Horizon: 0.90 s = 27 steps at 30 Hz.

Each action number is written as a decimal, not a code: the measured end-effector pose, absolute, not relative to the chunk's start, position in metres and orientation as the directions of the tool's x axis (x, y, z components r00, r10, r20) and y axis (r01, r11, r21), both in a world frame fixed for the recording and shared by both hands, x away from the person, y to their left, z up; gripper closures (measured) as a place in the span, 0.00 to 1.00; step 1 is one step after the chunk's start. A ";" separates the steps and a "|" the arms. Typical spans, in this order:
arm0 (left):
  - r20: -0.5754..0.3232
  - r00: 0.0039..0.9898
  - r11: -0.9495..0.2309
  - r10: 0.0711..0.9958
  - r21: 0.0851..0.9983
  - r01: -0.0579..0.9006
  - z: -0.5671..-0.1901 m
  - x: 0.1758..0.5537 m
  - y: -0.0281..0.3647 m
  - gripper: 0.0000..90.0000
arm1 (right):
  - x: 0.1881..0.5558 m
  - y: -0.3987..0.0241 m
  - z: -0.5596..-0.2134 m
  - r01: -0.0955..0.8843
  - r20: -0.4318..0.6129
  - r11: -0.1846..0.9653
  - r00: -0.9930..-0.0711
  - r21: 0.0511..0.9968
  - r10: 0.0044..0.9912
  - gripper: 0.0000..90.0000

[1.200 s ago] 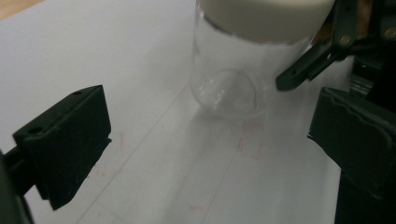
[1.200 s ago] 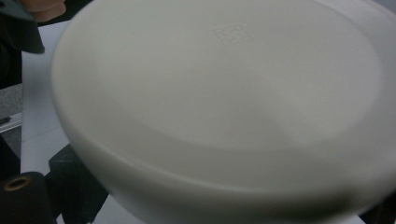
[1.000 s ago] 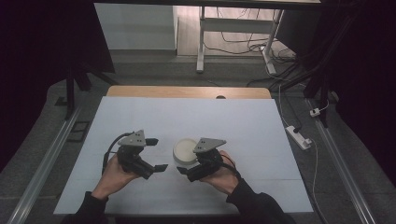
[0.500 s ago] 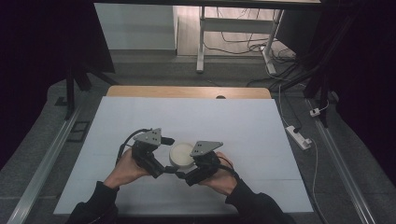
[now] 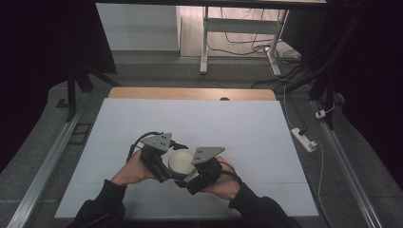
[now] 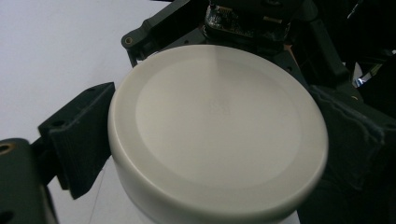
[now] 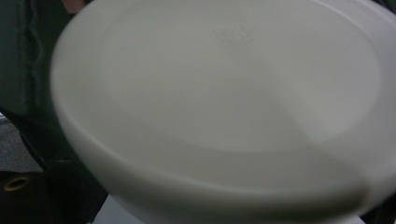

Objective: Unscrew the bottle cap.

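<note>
Between both claws, white lid (image 5: 181,160)

One round, cream-white lidded container (image 5: 180,161), smooth with a shallow recessed top and rounded rim, stands upright near the front edge of the white table (image 5: 237,128), lid seated, faint embossed mark at centre.

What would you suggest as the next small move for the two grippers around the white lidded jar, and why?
Probably a small twist of the left gripper to loosen the white lid, while the right gripper steadies the jar: both sit tight against it from opposite sides, and the left jaws flank the lid's rim.
</note>
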<state>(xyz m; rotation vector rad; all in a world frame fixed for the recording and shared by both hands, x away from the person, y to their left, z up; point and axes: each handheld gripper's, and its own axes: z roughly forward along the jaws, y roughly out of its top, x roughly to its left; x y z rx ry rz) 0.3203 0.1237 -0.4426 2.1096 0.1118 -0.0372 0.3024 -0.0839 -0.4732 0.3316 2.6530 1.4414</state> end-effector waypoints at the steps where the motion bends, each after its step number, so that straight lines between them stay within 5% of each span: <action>1: -0.074 0.994 -0.509 0.074 0.855 0.102 -0.443 0.320 0.124 0.08 | 0.302 -0.084 -0.473 0.140 0.010 0.527 -0.971 0.838 0.241 0.07; 21: -0.085 0.869 -0.476 0.487 0.808 0.346 -0.439 0.309 0.095 0.09 | 0.312 -0.087 -0.476 0.220 -0.038 0.529 -0.900 0.819 0.434 0.07; 27: -0.071 0.858 -0.469 0.508 0.813 0.345 -0.439 0.308 0.091 0.08 | 0.313 -0.088 -0.476 0.240 -0.021 0.517 -0.893 0.822 0.449 0.07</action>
